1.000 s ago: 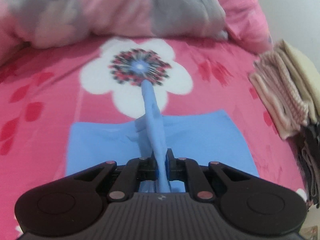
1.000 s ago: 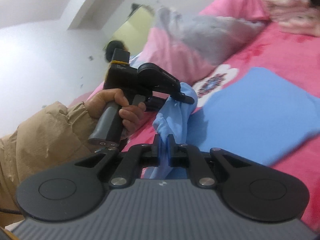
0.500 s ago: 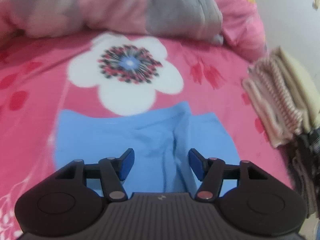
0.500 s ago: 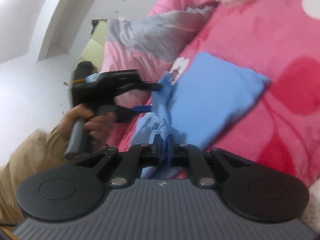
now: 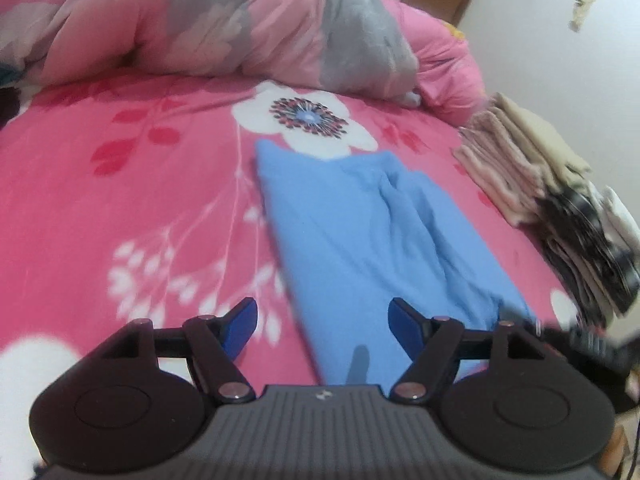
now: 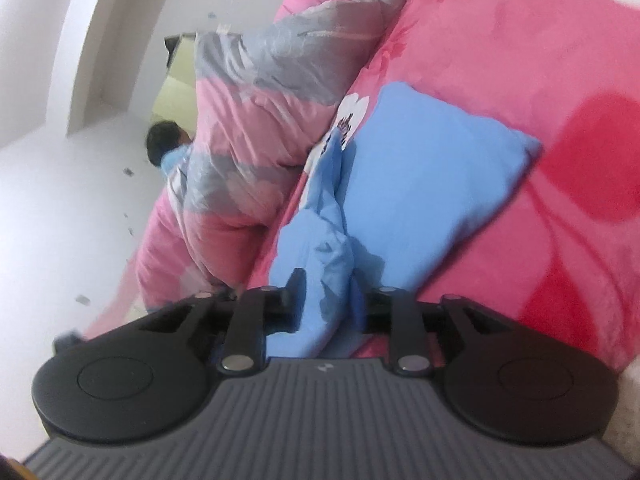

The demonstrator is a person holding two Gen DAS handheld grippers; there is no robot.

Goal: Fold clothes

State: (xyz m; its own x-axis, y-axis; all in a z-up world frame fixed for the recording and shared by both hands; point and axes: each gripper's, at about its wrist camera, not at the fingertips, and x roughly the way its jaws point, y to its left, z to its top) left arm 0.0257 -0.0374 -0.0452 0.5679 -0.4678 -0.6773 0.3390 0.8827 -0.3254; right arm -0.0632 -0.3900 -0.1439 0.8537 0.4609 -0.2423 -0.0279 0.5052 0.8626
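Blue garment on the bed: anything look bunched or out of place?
Yes. The blue garment lies mostly flat, but one edge is bunched into a ridge running into the right gripper, whose jaws have just been opening.

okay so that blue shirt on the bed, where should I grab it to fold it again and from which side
Pinch the raised ridge of the blue shirt near its close end, coming from above with the left gripper, whose jaws have just been opening. The rest lies flat on the bedspread, offering no edge.

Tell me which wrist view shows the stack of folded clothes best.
The left wrist view. The stack of folded clothes sits at the right of the bed there, its layers visible, though blurred. The right wrist view catches only a pale sliver at its top edge, which may be that stack.
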